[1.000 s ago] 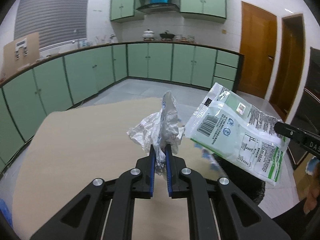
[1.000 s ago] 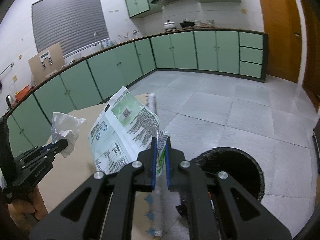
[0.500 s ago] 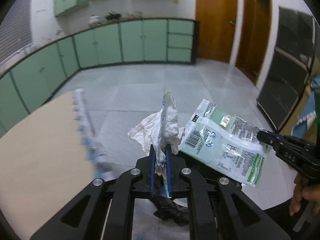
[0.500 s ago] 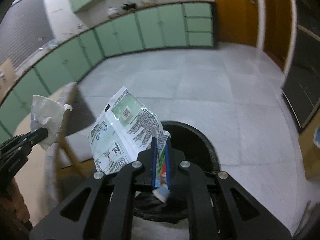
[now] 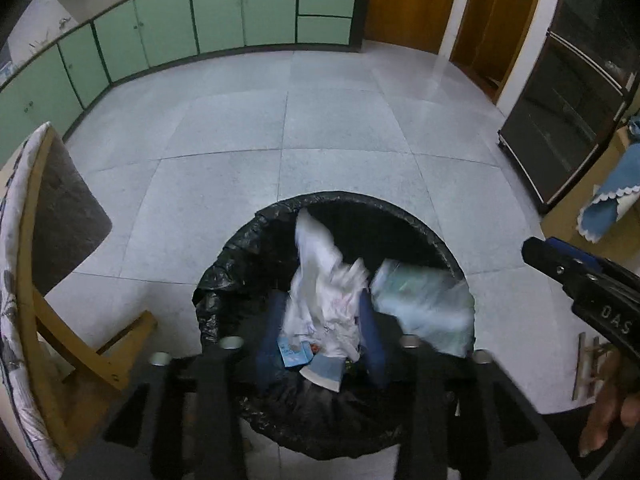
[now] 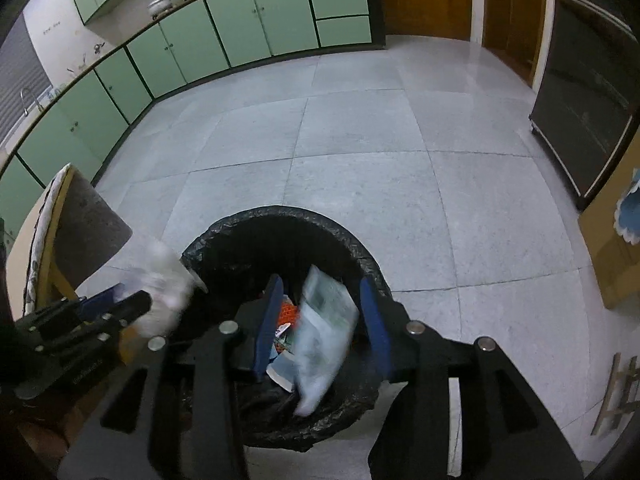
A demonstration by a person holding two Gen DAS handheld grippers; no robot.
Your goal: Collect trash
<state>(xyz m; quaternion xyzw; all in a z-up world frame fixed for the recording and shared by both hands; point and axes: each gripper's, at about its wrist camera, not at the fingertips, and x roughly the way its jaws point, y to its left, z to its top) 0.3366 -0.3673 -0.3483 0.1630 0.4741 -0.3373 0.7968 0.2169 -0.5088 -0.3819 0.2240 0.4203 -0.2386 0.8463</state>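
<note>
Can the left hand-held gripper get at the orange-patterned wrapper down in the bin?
Probably not directly: the orange-patterned wrapper lies deep in the bin, and the left hand-held gripper has the white crumpled bag between its open jaws.

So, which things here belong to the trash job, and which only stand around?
Job:
- crumpled white wrapper
- printed pouch
- black-lined bin
- left gripper, just opened
- right gripper, just opened

Around:
- green cabinets
- wooden doors
- table edge

surface: grey tiled floor [image 5: 224, 148] | on it: round trash bin [image 6: 362, 258] lined with a black bag | near it: wooden table leg [image 5: 72, 344] | along walls: green cabinets [image 6: 192, 40]
</note>
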